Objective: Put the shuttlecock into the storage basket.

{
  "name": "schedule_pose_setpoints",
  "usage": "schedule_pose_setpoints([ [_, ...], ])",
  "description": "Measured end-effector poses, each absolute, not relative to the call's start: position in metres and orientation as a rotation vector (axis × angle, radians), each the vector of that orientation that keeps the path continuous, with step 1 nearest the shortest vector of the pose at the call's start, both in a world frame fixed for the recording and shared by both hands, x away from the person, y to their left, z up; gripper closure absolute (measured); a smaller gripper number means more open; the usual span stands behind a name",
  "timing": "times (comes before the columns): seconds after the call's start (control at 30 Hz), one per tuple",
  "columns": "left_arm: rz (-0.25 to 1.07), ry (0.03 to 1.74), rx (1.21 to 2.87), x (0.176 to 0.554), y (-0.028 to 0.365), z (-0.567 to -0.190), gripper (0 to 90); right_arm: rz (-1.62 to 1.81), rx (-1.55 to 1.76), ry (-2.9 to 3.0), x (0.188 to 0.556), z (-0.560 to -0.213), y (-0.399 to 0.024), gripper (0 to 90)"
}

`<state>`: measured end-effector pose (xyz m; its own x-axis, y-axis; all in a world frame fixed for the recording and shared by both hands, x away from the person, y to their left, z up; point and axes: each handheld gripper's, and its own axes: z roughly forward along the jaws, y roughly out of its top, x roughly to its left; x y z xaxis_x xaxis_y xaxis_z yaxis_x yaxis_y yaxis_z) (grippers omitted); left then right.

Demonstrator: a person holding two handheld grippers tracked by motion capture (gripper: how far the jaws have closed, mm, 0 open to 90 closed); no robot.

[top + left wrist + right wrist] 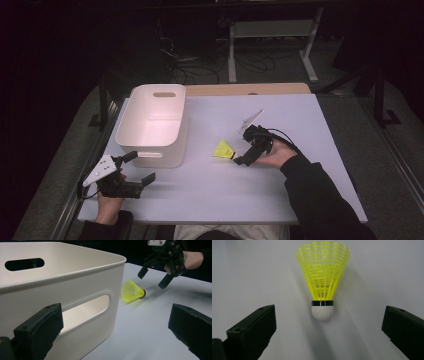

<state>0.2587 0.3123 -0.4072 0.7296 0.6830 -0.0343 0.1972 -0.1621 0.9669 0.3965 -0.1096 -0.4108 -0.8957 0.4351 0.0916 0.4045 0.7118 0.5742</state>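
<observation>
From the high view, a pale grey rectangular table (300, 190) carries a white plastic rectangular bin with handle slots (152, 125) near its far left corner, and a yellow plastic shuttlecock with a white cork tip (223, 149) lies on its side about mid-table, just right of the bin. The right gripper (240, 159), held in the person's right hand (275, 156), sits just beside the shuttlecock's tip, jaws apart. The left gripper (142, 170), held in the left hand (107, 202), rests near the near left corner, in front of the bin, jaws spread. In the left gripper view, its two black jaws stand wide with nothing between them, the bin's slotted wall close on the left, the shuttlecock beyond on the table. In the right gripper view, the jaws stand wide apart on either side of the shuttlecock's white tip without touching it, the skirt pointing away.
</observation>
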Motion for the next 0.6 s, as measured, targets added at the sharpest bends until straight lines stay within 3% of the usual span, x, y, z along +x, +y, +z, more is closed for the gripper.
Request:
schedule_pose_setpoints([
  [0.27,0.496,0.703,1.717,0.259,0.312,-0.407,0.0,0.922,0.698,2.876,0.399,-0.42,-0.104,0.0],
  [0.6,0.496,0.703,1.718,0.258,0.312,-0.407,0.0,0.953,0.679,2.909,0.403,-0.428,-0.103,13.6],
])
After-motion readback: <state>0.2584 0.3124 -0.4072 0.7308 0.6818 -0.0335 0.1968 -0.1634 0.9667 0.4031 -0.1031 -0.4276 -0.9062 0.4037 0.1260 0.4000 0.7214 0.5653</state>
